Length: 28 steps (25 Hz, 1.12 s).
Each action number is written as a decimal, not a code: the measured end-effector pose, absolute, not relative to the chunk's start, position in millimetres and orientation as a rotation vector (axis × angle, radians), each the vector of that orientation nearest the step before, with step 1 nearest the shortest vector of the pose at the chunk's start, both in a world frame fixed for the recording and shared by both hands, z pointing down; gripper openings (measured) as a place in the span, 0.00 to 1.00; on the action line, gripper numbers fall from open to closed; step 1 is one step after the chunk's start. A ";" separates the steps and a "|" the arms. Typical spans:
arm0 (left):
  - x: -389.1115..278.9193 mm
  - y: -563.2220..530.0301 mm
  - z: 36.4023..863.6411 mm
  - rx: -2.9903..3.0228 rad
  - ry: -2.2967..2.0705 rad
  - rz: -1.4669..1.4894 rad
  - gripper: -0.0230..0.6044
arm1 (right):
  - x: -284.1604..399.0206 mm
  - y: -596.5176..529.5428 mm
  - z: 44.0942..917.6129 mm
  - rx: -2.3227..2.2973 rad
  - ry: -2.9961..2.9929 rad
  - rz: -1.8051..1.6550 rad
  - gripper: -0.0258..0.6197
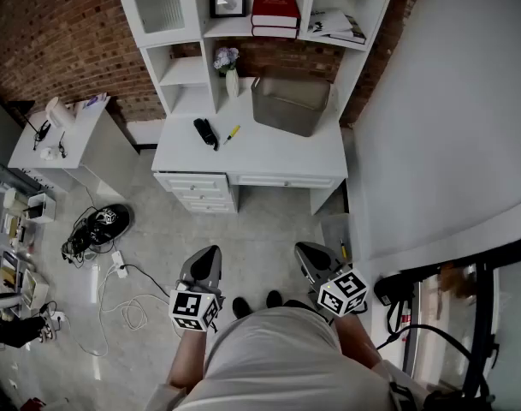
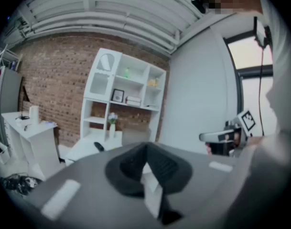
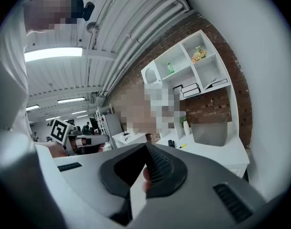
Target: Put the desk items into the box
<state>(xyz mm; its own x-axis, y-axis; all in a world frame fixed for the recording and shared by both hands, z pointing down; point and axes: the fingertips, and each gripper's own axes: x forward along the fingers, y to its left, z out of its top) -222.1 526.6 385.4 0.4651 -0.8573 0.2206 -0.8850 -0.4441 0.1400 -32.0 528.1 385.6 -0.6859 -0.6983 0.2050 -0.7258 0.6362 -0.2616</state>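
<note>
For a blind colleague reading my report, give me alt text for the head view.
A person stands short of a white desk, holding the left tongs and right tongs low, both shut and empty. On the desk sit a grey box, a black item, a yellow pen and a flower vase.

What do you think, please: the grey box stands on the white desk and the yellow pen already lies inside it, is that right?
Not quite. The grey box does stand on the white desk, but the yellow pen lies on the desktop left of it, as the head view shows.
</note>
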 end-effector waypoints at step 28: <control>-198.1 523.2 395.1 2.422 -1.574 0.188 0.04 | -5.0 518.5 396.3 1.099 -2.802 0.552 0.03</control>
